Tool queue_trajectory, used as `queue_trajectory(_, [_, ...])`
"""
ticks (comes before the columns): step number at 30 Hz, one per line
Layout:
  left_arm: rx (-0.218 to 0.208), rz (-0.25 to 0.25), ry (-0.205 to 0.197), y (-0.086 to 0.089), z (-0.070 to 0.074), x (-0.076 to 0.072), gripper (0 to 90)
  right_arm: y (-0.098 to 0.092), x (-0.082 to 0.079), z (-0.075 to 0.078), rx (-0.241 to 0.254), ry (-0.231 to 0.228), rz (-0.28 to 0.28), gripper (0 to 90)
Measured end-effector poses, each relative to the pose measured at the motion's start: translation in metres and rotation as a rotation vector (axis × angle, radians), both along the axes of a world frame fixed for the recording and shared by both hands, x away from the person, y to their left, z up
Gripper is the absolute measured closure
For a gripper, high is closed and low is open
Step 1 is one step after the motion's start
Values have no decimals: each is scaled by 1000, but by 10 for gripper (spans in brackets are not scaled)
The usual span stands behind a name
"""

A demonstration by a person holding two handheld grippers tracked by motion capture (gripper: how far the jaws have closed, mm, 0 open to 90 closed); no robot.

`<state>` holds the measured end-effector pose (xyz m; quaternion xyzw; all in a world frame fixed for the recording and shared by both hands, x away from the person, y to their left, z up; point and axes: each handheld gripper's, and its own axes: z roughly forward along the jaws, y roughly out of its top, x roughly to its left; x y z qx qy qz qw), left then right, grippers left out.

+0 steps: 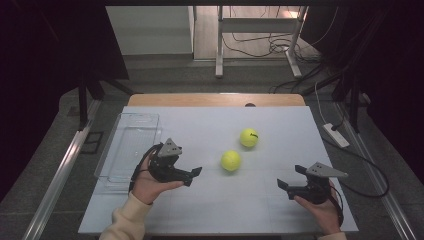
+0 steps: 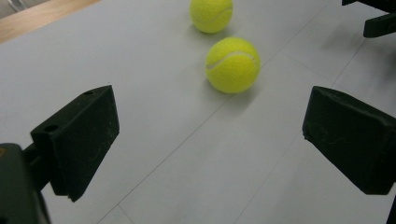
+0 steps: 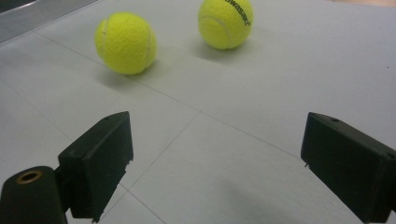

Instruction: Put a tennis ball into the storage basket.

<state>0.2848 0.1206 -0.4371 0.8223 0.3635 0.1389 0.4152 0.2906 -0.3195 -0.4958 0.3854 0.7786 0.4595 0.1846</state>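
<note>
Two yellow tennis balls lie on the grey table top (image 1: pixel 225 205). The nearer ball (image 1: pixel 230 160) (image 2: pixel 232 64) (image 3: pixel 125 43) is plain. The farther ball (image 1: pixel 249 137) (image 2: pixel 211 15) (image 3: pixel 225 23) carries black lettering. My left gripper (image 1: pixel 192 176) (image 2: pixel 210 149) is open and empty, low over the table to the left of the nearer ball and pointing at it. My right gripper (image 1: pixel 291 176) (image 3: pixel 215 168) is open and empty too, at the front right, aimed left toward both balls. Its jaws also appear far off in the left gripper view (image 2: pixel 378 18).
A clear plastic bin (image 1: pixel 107 155) stands along the table's left side, just behind my left hand. A wooden strip (image 1: pixel 215 100) marks the far edge. Cables and a power strip (image 1: pixel 336 135) lie on the floor to the right.
</note>
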Motion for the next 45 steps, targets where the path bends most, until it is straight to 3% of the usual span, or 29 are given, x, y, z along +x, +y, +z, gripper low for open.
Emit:
queue_trajectory(16, [37, -42, 29, -28, -1, 17, 51, 0, -1, 0, -5, -4, -1, 92])
queue_trajectory(45, [63, -82, 65, -57, -4, 41, 49, -1, 0, -1, -15, -5, -9, 95])
